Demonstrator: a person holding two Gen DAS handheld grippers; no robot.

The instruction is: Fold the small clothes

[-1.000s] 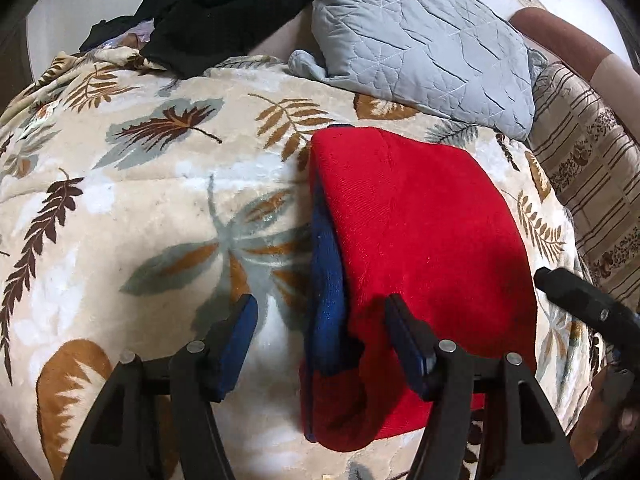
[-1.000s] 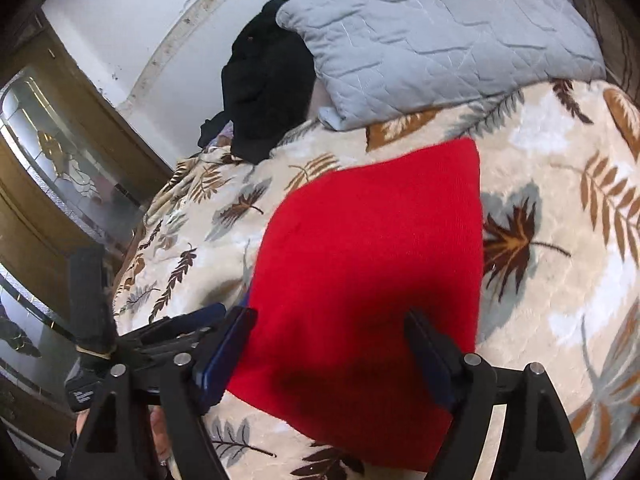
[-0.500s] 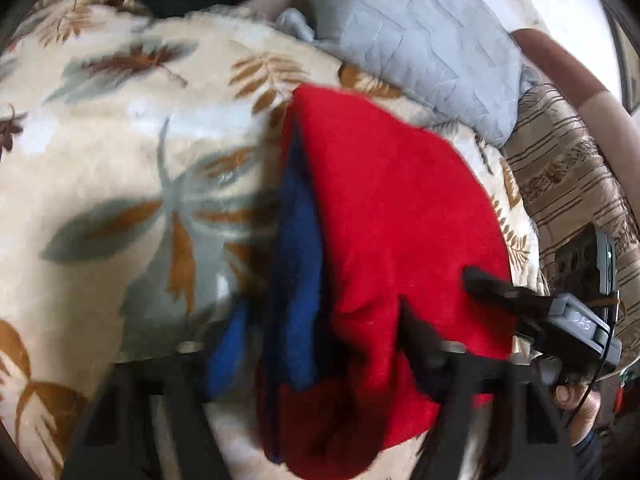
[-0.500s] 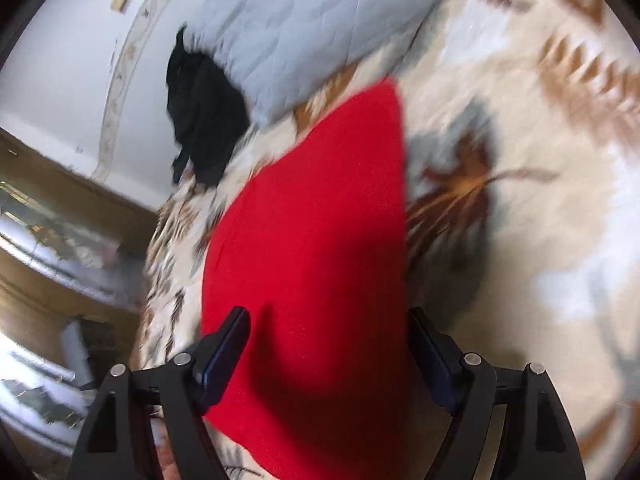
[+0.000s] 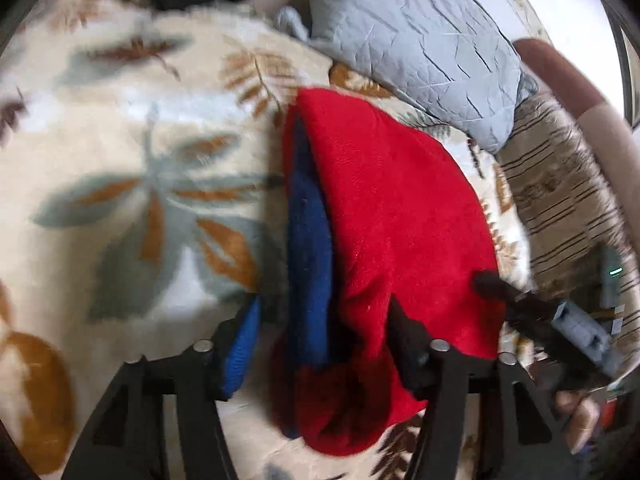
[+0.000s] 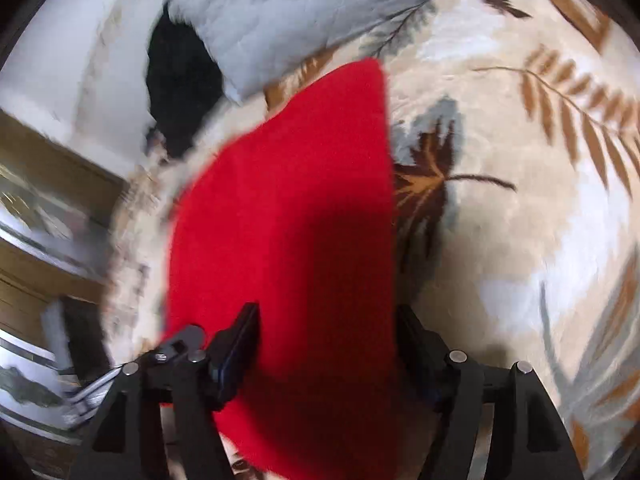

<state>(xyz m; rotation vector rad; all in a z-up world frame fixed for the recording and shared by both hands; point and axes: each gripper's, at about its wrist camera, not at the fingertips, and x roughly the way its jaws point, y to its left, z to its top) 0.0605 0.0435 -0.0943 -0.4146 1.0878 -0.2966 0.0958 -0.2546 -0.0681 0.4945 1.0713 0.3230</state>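
A folded red garment (image 5: 396, 216) with a blue inner layer (image 5: 310, 232) along its left fold lies on a leaf-patterned blanket (image 5: 132, 168). My left gripper (image 5: 324, 336) is open, its jaws either side of the garment's near left edge. My right gripper (image 6: 326, 344) is open over the garment's (image 6: 288, 216) near end, jaws either side of the red cloth. The right gripper also shows at the right edge of the left wrist view (image 5: 532, 312).
A grey quilted pillow (image 5: 420, 40) lies beyond the garment, with a black garment (image 6: 180, 80) to its left. A striped cloth (image 5: 560, 200) lies to the right. A wooden cabinet (image 6: 48, 184) stands at the left in the right wrist view.
Both grippers have moved in closer over the garment's near end and tilted. Both stay open. The garment has not visibly shifted.
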